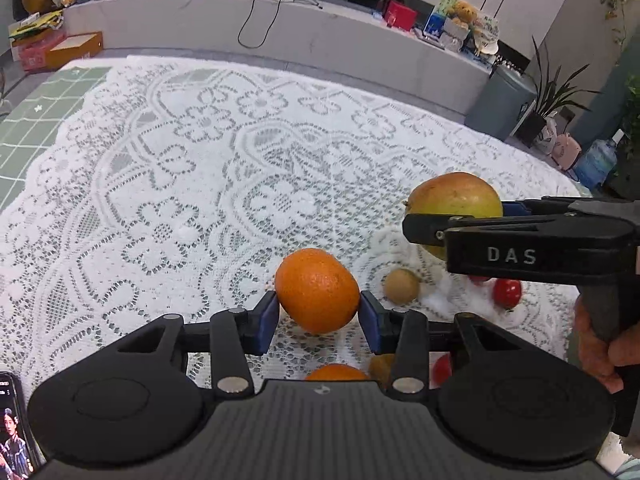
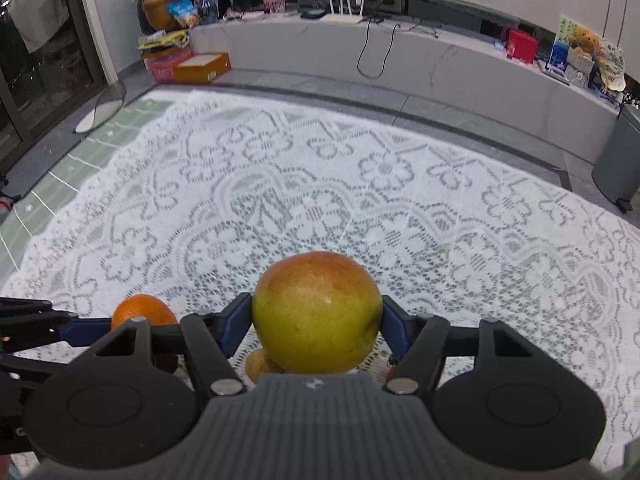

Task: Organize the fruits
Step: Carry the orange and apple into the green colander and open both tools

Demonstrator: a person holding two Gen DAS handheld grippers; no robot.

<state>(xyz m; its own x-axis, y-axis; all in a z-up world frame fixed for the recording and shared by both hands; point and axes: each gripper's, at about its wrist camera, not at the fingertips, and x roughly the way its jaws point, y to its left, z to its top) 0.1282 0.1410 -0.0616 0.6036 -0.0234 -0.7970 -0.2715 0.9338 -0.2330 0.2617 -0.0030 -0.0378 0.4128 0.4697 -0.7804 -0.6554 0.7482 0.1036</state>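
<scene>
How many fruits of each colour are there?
Orange: 2, one in the left gripper, one below it
Yellow-green: 1 in the right gripper
Brown: 2
Red: 3
Total: 8

An orange tangerine (image 1: 316, 290) and a yellow-green, red-blushed apple (image 2: 316, 312) sit over white floral lace cloth (image 1: 200, 168); gripper pads (image 1: 267, 322) are blue.

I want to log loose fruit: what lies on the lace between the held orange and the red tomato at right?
A small brown round fruit, seen in the left wrist view, lies between orange and tomato.
</scene>
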